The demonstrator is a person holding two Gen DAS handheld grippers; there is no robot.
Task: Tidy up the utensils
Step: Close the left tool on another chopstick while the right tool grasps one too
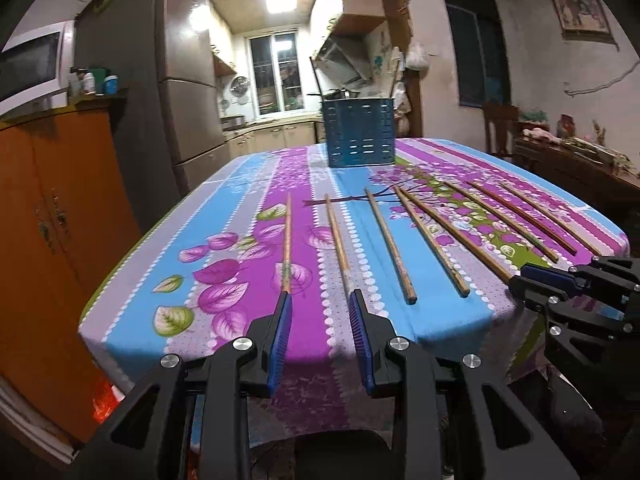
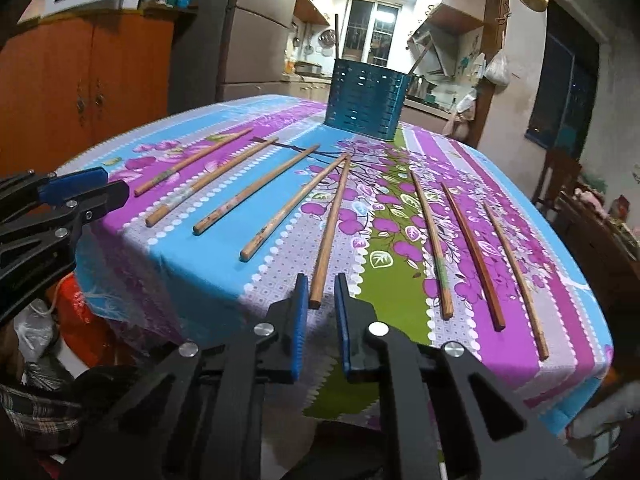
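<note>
Eight chopsticks (image 2: pixel 332 224) fanned along table's (image 2: pixel 192 280) near edge; blue holder (image 2: pixel 366 100) at far edge. Right gripper (image 2: pixel 322 292) jaws slightly apart around fifth chopstick's end, not pressing. Left gripper (image 1: pixel 320 300) jaws apart, between the two leftmost sticks.

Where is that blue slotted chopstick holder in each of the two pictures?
Left wrist view: the blue chopstick holder stands upper centre, at the table's far end.
Right wrist view: the holder stands upper centre, slightly right, tilted by the lens.
Shared landmark: the lit kitchen window behind it.
</note>
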